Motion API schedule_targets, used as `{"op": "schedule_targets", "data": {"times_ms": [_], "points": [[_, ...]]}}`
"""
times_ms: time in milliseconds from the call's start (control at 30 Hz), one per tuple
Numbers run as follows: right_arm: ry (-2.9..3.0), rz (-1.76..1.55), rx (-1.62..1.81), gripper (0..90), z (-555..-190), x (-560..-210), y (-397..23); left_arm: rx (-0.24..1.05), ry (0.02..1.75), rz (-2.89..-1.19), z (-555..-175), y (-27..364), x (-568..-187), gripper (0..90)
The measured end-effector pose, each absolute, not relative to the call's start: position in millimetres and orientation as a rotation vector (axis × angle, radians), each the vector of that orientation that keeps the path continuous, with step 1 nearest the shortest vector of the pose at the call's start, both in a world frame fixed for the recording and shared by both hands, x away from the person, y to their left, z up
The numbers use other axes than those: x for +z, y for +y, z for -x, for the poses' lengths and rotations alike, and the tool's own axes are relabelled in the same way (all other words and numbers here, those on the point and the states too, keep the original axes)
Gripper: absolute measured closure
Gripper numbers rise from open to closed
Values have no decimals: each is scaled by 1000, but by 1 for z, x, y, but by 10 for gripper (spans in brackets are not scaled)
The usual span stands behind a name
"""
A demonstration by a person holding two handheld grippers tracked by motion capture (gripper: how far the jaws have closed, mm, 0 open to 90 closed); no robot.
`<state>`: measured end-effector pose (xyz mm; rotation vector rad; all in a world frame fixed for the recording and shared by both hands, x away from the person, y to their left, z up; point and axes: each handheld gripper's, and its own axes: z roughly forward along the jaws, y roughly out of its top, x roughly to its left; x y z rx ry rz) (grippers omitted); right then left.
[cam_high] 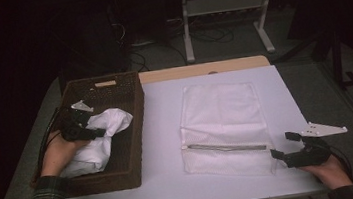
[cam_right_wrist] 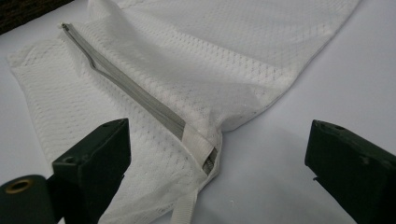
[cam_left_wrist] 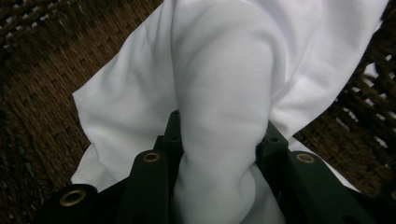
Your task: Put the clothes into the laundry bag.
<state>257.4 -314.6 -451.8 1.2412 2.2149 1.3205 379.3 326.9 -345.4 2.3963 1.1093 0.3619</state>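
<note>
The person's left gripper (cam_high: pixel 83 126) is down in the brown wicker basket (cam_high: pixel 131 92) at the left of the table, its jaws clenched on a thick fold of the white cloth (cam_high: pixel 99 138); in the left gripper view that cloth (cam_left_wrist: pixel 224 93) bulges up between the two jaws, pinched tight, with the weave of the basket (cam_left_wrist: pixel 37 93) behind it. This looks like the pick-up step: the garment is gripped but most of it lies bunched in the basket. The cloth runs lengthwise along the basket, from the near end up toward the far right. The right gripper (cam_high: pixel 290 147) waits with its jaws spread wide and nothing between them, just beside the right end of the mesh laundry bag (cam_high: pixel 222 124), whose grey zipper (cam_right_wrist: pixel 135 93) runs across the table, left to right. Next, I judge, the cloth must be lifted clear of the basket wall and carried across, while the right gripper takes hold at the zipper end to open the bag.
</note>
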Motion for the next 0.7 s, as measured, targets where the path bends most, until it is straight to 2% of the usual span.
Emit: {"op": "schedule_targets", "data": {"times_ms": [300,700], "points": [[2214,-1246,1323,65,-257,-452,-315,353,1101,-2344,-378,326,-323,645],[2213,-1241,1332,64,-257,-452,-315,270,1013,-2251,-374,307,-284,649]]}}
